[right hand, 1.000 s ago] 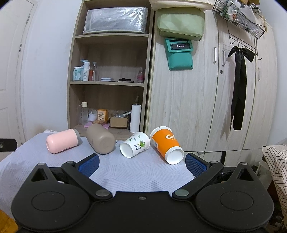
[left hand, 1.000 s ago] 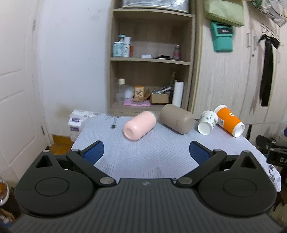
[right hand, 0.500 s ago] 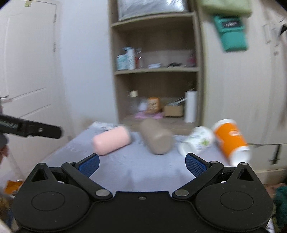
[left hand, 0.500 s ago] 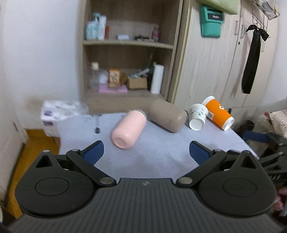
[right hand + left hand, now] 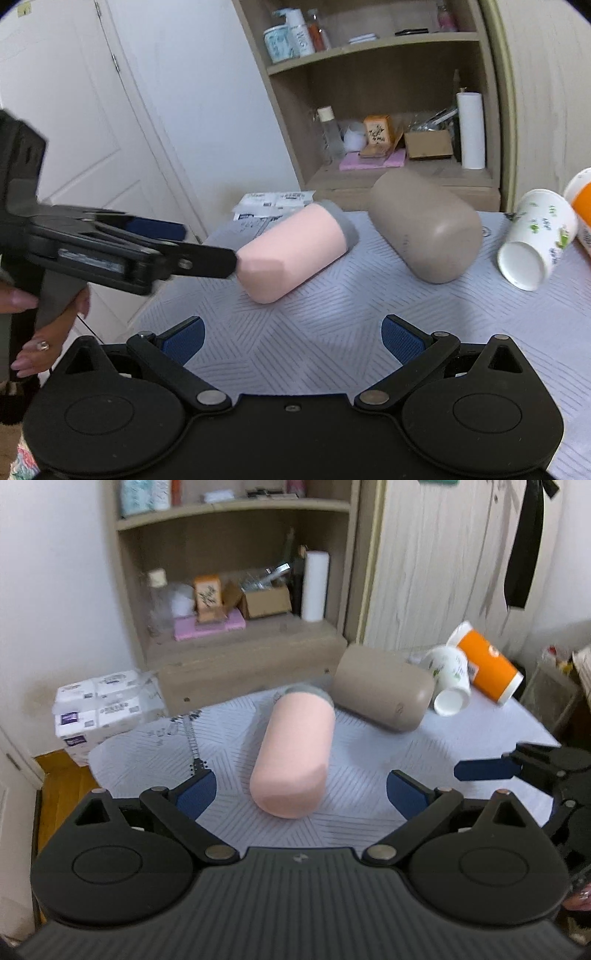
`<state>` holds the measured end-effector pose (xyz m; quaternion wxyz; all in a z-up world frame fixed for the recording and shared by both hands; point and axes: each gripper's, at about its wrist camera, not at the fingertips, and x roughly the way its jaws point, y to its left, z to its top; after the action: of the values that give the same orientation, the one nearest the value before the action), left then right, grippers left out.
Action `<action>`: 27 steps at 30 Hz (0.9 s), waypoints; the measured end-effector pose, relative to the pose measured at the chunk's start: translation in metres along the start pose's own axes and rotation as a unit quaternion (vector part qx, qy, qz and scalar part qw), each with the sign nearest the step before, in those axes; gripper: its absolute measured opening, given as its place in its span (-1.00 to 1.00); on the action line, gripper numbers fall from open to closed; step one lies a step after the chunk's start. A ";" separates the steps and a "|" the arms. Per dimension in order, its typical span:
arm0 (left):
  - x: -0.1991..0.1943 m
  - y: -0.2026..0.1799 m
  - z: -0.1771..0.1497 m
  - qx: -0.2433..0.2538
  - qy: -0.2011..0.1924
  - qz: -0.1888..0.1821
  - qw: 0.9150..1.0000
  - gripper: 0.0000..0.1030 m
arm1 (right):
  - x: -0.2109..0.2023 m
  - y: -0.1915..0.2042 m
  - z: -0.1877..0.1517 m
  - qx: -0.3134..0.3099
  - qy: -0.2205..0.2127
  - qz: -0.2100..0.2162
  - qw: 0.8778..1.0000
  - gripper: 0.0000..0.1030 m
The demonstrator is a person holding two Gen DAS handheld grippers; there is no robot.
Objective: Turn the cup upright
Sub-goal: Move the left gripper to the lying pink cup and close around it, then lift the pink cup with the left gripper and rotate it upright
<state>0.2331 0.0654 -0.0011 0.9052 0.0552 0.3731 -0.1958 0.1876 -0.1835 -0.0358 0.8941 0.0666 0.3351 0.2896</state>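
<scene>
A pink cup (image 5: 293, 755) lies on its side on the table, its closed end toward me. My left gripper (image 5: 301, 795) is open, its blue pads on either side of the cup's near end, apart from it. In the right wrist view the pink cup (image 5: 295, 251) lies at mid-left with the left gripper (image 5: 207, 245) coming in from the left beside it. My right gripper (image 5: 291, 338) is open and empty, short of the cups. A taupe cup (image 5: 424, 225), a white printed paper cup (image 5: 535, 240) and an orange cup (image 5: 487, 664) also lie on their sides.
The table (image 5: 369, 760) has a pale patterned cloth. A wooden shelf unit (image 5: 236, 590) with bottles, boxes and a paper roll stands behind it, a wardrobe (image 5: 443, 561) to the right. Tissue packs (image 5: 99, 705) lie at the far left. A white door (image 5: 74, 129) is left.
Both grippers have moved forward and down toward the table. The left gripper now flanks the pink cup's near end. The right wrist view has swung left, so the left gripper fills its left side.
</scene>
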 end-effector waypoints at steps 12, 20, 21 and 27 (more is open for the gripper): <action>0.054 0.032 0.017 -0.024 0.060 -0.065 0.996 0.74 | 0.026 0.004 0.012 -0.023 0.035 -0.010 0.999 1.00; 0.072 0.035 0.012 -0.018 0.103 -0.098 0.990 0.16 | 0.034 -0.005 0.014 -0.001 0.041 0.007 0.999 1.00; 0.073 0.035 0.013 -0.022 0.105 -0.098 0.989 0.16 | 0.034 -0.005 0.014 -0.001 0.040 0.007 0.999 1.00; 0.071 0.031 0.012 -0.051 0.129 -0.104 0.985 0.16 | 0.034 -0.004 0.010 0.000 0.045 0.017 0.999 1.00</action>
<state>0.2993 0.0688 -0.0439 0.8256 -0.0055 0.5001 -0.2612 0.2168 -0.1668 -0.0486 0.8729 0.0590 0.3738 0.3079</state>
